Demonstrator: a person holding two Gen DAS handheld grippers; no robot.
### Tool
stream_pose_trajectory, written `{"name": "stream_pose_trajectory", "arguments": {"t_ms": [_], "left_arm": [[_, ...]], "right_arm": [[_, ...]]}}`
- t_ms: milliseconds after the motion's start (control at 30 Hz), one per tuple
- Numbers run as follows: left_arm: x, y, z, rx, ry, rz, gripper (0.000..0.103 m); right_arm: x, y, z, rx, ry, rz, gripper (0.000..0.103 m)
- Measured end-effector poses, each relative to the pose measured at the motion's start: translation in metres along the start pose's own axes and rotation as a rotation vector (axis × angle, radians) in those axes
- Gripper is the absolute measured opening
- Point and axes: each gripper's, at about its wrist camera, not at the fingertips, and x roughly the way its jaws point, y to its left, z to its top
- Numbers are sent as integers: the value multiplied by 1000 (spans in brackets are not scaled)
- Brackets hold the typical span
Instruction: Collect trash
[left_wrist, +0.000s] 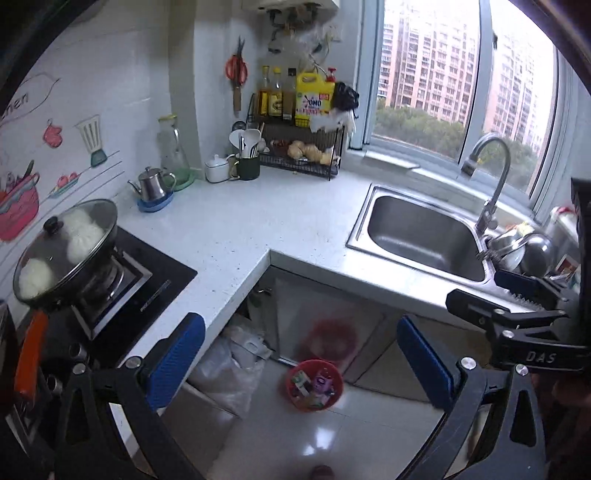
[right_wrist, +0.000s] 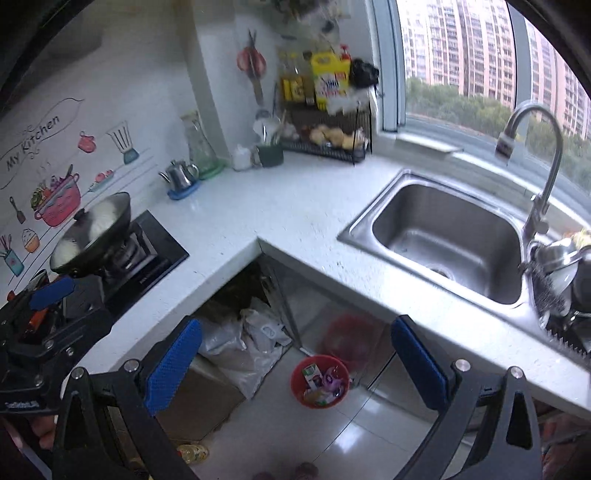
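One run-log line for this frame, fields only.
left gripper: open, empty | right gripper: open, empty | round red plastic trash bin: on floor, holds wrappers | white countertop: no loose trash visible

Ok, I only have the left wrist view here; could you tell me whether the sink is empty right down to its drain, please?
Observer: Yes. The right wrist view shows the drain, and the sink has nothing in it.
Operator: Thank you. Is anything on the floor apart from the red bin?
Observer: A bottle of yellow liquid lies by the brown box, left of the red bin.
Operator: And what does the wall sticker say in full?
Observer: The wall sticker reads "My Kitchen".
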Motion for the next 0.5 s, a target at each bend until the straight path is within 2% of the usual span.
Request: {"name": "stream_pose_trajectory", "arguments": {"t_ms": [167, 333, 500], "left_arm": [[-30, 7, -2, -20, -36, 8, 103], [-60, 10, -5, 26, -80, 24, 103], [-80, 14, -12, 57, -90, 42, 103]], "right_arm": [[-35, 15, 0, 14, -61, -23, 102], [-64, 33, -3, 12, -122, -53, 102], [-85, 46, -12, 8, -158, -86, 102]]}}
